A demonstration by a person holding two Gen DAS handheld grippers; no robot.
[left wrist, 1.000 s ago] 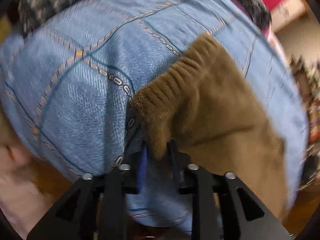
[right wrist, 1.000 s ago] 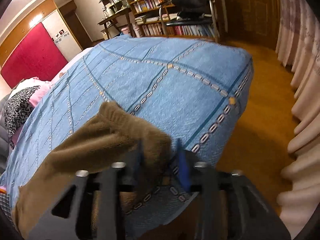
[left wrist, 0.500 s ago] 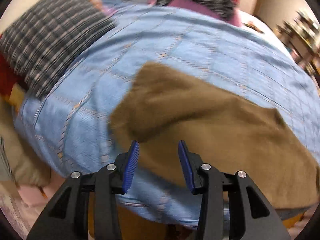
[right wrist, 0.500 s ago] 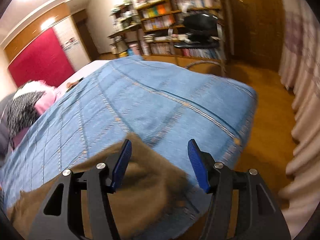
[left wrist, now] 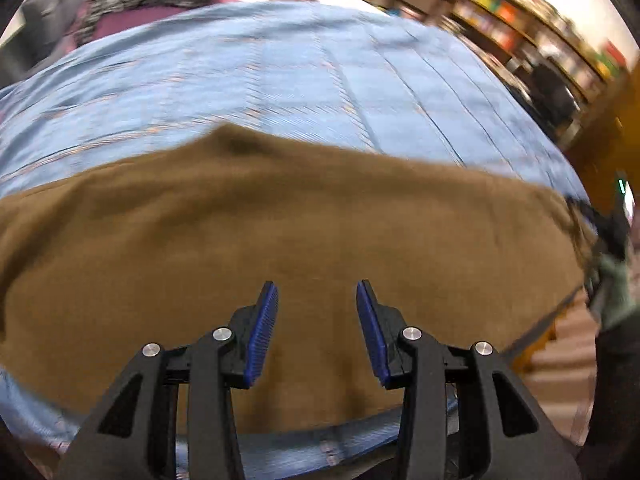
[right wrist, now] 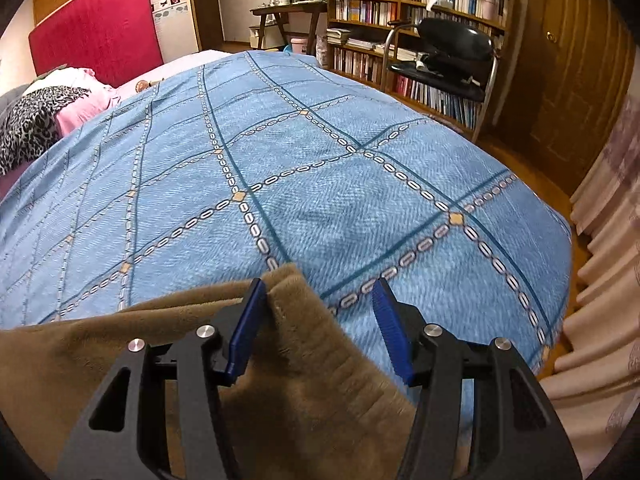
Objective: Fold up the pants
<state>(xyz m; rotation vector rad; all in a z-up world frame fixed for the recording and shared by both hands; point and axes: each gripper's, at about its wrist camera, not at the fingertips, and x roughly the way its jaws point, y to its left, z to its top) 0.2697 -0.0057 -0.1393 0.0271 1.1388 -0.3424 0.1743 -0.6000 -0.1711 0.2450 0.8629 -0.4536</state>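
Left gripper [left wrist: 317, 300] is held over the brown pants [left wrist: 280, 240], jaws apart. Right gripper [right wrist: 320, 300] is held over the ribbed waistband [right wrist: 340, 368], jaws apart, nothing clamped

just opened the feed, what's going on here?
A person with a handheld gripper in each hand is folding brown pants on a bed with a blue patterned bedspread. Right now both the left gripper and the right gripper are open and hold nothing. The pants lie spread flat across the near edge of the bed, with the ribbed end under the right gripper.
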